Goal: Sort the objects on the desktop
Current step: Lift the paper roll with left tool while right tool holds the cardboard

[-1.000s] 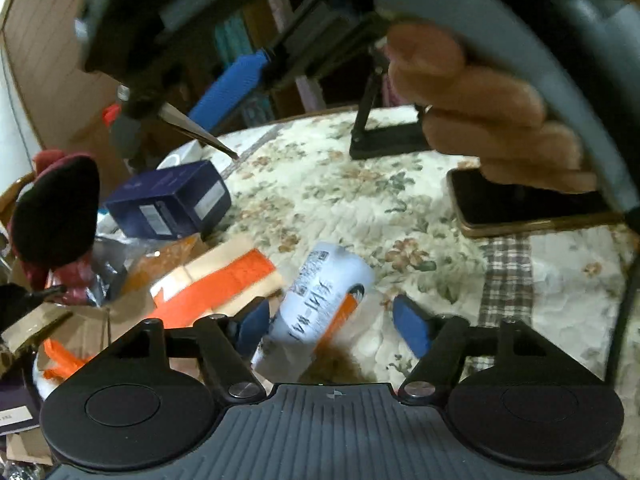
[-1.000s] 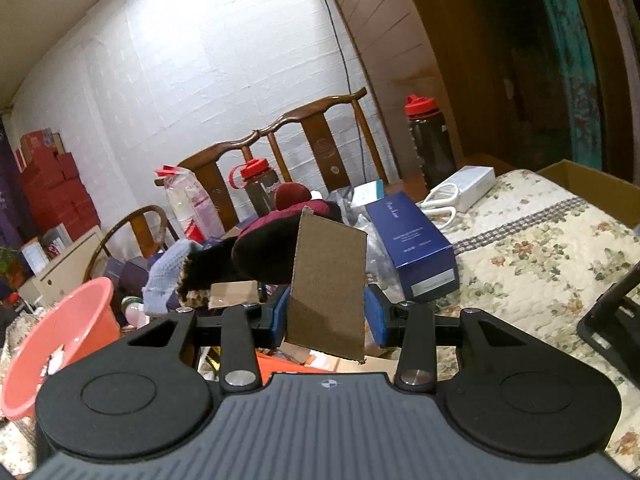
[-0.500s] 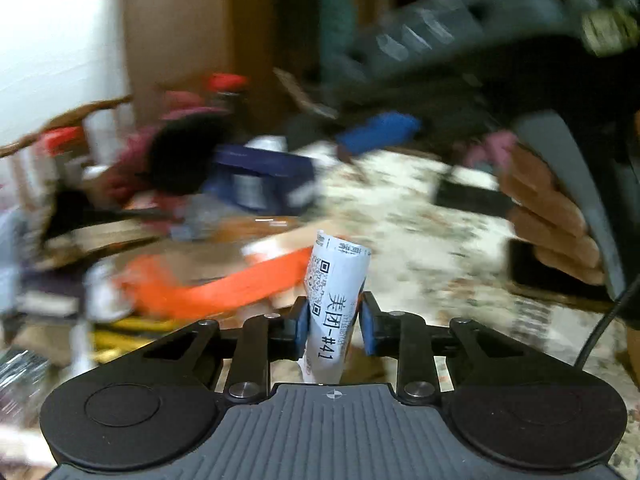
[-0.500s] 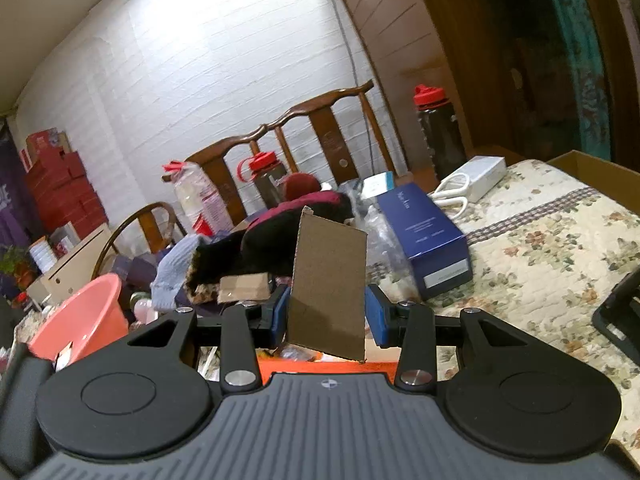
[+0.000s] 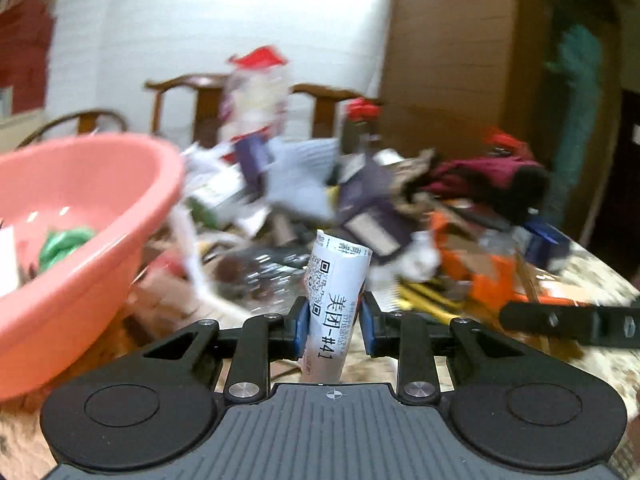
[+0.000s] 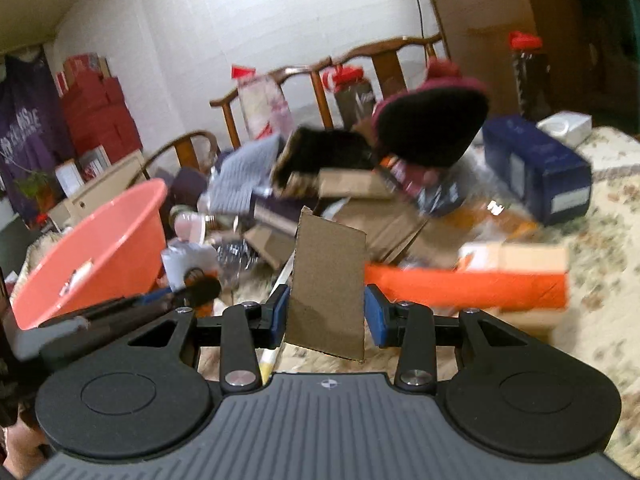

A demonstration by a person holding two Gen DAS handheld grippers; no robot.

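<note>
A labelled white cup point(image 5: 335, 312) is squeezed upright in the left gripper point(image 5: 334, 325). The pink basin point(image 5: 80, 232) is close on its left. A cardboard piece point(image 6: 327, 289) is gripped by the right gripper point(image 6: 325, 312), farther away.

Both wrist views look forward along their tongs, low and close over the cluttered bench; both share the salmon-pink plastic basin point(image 5: 80, 216) point(image 6: 100, 248) at left.

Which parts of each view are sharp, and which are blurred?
Left wrist: the gripper and labelled cup are sharp; the basin and clutter smear with motion. Right wrist: the gripper and cardboard are fairly crisp, background softer.
</note>
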